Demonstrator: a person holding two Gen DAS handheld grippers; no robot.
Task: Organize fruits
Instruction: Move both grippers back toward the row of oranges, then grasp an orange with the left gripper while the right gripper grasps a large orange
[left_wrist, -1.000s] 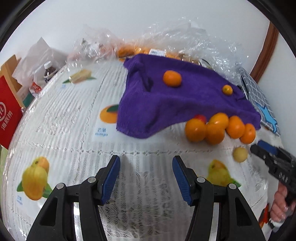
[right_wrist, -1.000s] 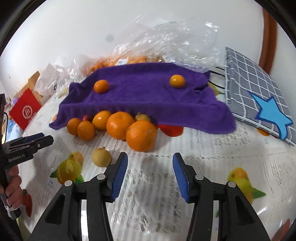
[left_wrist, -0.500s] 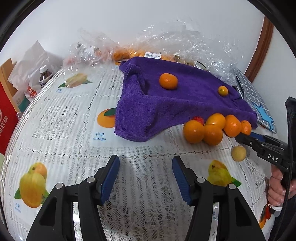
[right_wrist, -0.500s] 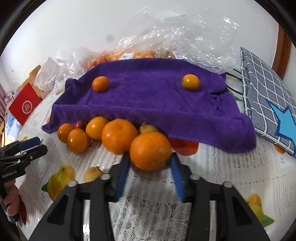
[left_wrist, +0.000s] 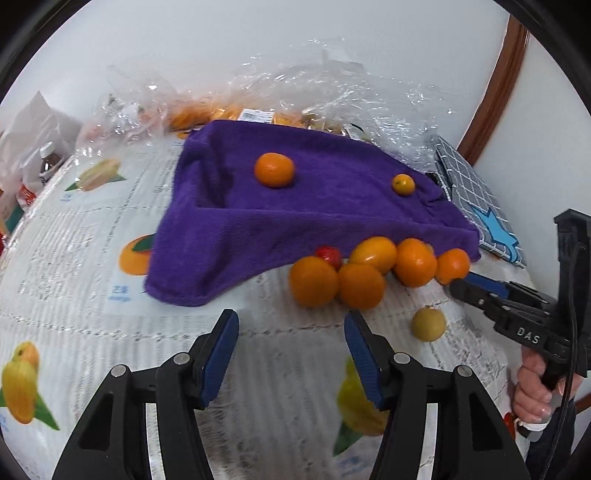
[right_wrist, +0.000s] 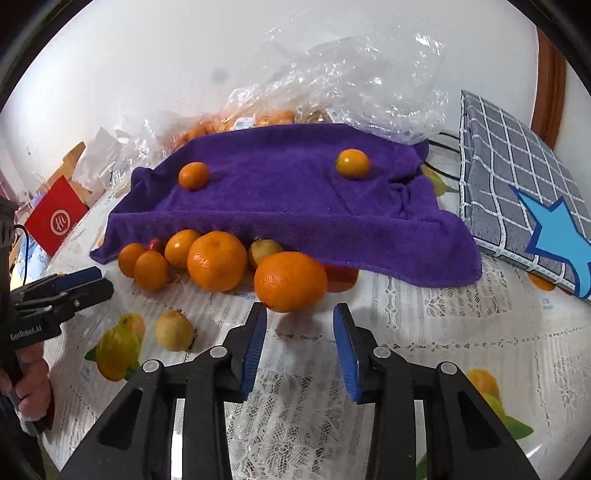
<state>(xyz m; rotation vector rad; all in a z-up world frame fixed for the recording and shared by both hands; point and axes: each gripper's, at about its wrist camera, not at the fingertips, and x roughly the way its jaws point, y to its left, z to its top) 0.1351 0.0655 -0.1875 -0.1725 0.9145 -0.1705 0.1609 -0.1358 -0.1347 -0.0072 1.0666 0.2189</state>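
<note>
Right wrist view: right gripper (right_wrist: 297, 325) half open, nothing gripped, big orange (right_wrist: 290, 280) at frame centre just beyond its tips, in front of the purple towel (right_wrist: 295, 199).
Jaws narrowed a moment ago; push forward to straddle the orange's widest part, then squeeze gently. Left gripper (left_wrist: 290, 339) open, empty.

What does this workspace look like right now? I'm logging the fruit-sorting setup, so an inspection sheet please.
Surface: lace tablecloth with fruit prints.
Job's things: oranges piled at the purple towel's front edge; two small oranges on top; yellow fruit apart.
Clutter: plastic bags, checked grey pad, red box.
Grippers: left gripper open, empty; right gripper open, jaws have just been closing, large orange just beyond its tips.
Cables: black cable beside the pad.
Surroundings: white wall, wooden trim.
</note>
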